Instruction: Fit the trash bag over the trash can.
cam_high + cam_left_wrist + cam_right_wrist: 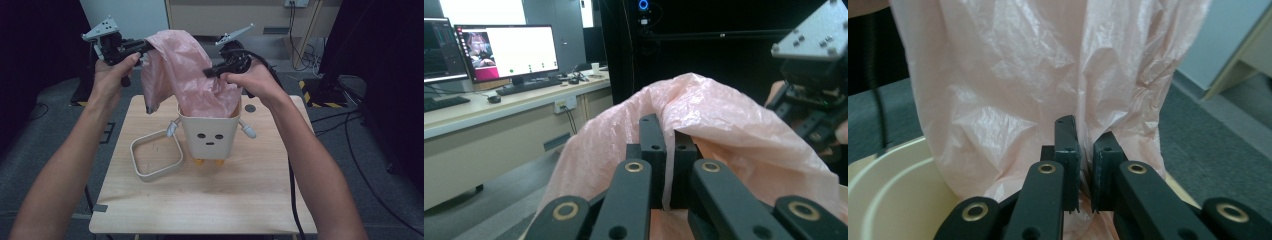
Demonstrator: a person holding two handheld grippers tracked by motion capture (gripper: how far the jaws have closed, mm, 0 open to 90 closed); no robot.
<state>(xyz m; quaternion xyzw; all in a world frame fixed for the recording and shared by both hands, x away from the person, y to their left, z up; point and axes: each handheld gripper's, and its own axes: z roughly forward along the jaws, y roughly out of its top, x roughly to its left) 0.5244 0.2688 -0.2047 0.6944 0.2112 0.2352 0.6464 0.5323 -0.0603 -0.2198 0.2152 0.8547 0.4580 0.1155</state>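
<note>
A thin pink plastic bag (180,70) hangs over a cream bin (209,137) with a face, small arms and orange feet, and its lower part goes down inside the bin. My left gripper (145,47) is shut on the bag's upper left edge. In the left gripper view, a fold of bag (724,115) is pinched between the jaws of the left gripper (668,135). My right gripper (207,73) is shut on the bag's right side just above the bin. In the right gripper view, the right gripper (1085,135) pinches bag film (1013,90) over the bin rim (878,175).
A cream square ring (156,157) lies flat on the wooden table (225,200) just left of the bin. A small dark disc (250,108) sits behind the bin's right side. Cables run over the floor at the right. A desk with monitors (504,50) stands far off.
</note>
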